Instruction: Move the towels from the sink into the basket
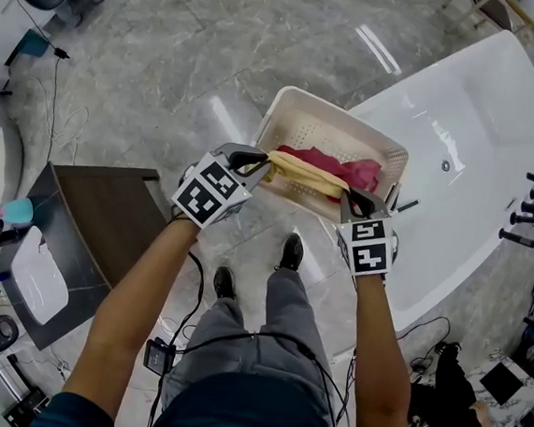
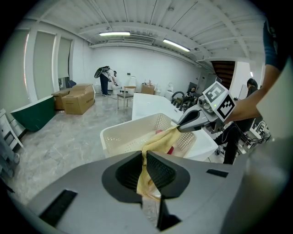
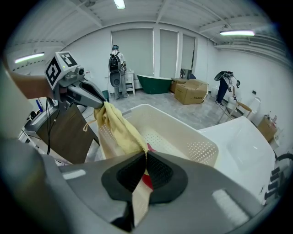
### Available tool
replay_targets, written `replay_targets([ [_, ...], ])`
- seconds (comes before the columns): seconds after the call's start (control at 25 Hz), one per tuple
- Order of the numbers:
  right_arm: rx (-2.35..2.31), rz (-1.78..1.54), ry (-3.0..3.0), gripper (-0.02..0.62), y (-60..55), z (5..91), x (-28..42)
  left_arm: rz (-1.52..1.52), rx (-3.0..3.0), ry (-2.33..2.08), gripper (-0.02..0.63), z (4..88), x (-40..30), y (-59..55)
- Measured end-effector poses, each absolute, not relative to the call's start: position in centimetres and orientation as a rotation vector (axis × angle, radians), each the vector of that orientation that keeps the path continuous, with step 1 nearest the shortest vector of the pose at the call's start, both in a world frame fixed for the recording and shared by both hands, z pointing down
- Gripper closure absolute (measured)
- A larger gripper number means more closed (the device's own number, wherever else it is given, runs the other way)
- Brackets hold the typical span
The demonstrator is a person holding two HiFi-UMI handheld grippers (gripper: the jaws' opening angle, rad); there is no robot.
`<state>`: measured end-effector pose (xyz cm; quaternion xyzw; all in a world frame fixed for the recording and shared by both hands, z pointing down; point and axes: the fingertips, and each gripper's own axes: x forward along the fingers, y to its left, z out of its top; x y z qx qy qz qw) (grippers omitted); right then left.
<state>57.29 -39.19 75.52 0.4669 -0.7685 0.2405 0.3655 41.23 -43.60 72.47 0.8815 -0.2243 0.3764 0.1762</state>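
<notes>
Both ends of the yellow towel (image 1: pixel 307 171) were clamped in the head view, one in the left gripper (image 1: pixel 253 163) and one in the right gripper (image 1: pixel 357 203). It stretched over the basket (image 1: pixel 295 117), which held a red towel (image 1: pixel 336 164), beside the white tub (image 1: pixel 484 107) and a dark table (image 1: pixel 107 211). In the left gripper view, cardboard boxes (image 2: pixel 77 98) stood far off on the grey marble floor (image 2: pixel 55 141). In the right gripper view, a green tub (image 3: pixel 158 85) sat by the windows.

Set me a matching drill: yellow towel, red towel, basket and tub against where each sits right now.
1 yellow towel
2 red towel
3 basket
4 tub

a lying inside the basket
b standing on the floor beside the tub
c stretched from left claw to right claw
d white, right of the basket in the head view

Pairs: 1-c, 2-a, 3-b, 4-d
</notes>
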Motion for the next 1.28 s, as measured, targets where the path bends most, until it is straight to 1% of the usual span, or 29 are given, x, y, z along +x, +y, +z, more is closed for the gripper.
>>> replay_targets([
  [0.76, 1.225, 0.605, -1.957, 0.571, -39.9, 72.7, 55.8, 1.013, 2.523, -0.673, 0.571, 69.0, 38.4, -44.4],
  [1.04, 1.246, 0.597, -1.958, 0.560, -39.8, 70.9, 56.0, 0.969, 2.545, -0.689, 0.572, 66.7, 37.7, -44.1],
  [1.16, 1.244, 0.594, -1.947, 0.540, -39.6, 70.6, 56.2, 0.963, 2.551, -0.691, 0.572, 66.1, 37.4, -44.0],
  [1.28, 1.257, 0.603, -1.945, 0.540, -39.6, 70.1, 56.3, 0.947, 2.560, -0.687, 0.573, 65.5, 37.6, -44.1],
])
